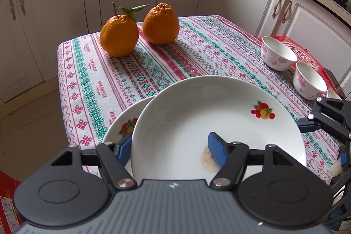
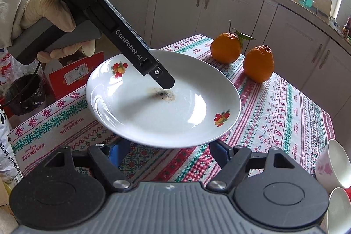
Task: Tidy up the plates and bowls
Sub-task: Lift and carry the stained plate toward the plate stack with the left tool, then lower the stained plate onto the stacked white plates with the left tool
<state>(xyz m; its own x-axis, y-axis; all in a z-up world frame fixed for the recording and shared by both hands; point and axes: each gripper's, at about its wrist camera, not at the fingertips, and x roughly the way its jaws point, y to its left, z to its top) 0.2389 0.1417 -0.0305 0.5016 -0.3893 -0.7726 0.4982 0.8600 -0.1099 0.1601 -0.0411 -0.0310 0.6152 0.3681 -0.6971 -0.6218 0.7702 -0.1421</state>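
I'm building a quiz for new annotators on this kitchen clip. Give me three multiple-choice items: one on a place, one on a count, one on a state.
1. Where do the bowls sit relative to the oranges in the left wrist view?
A. right of them
B. left of them
C. on top of them

2. How many oranges are on the table?
A. one
B. two
C. four

3. What is the left gripper doing?
A. hanging open above the cloth
B. gripping a bowl
C. gripping the top plate by its rim

Key: 1 A, the bowls stand at the table's right edge; 2 B, two oranges stand side by side; 3 C, one finger lies inside the plate, the other under its rim.
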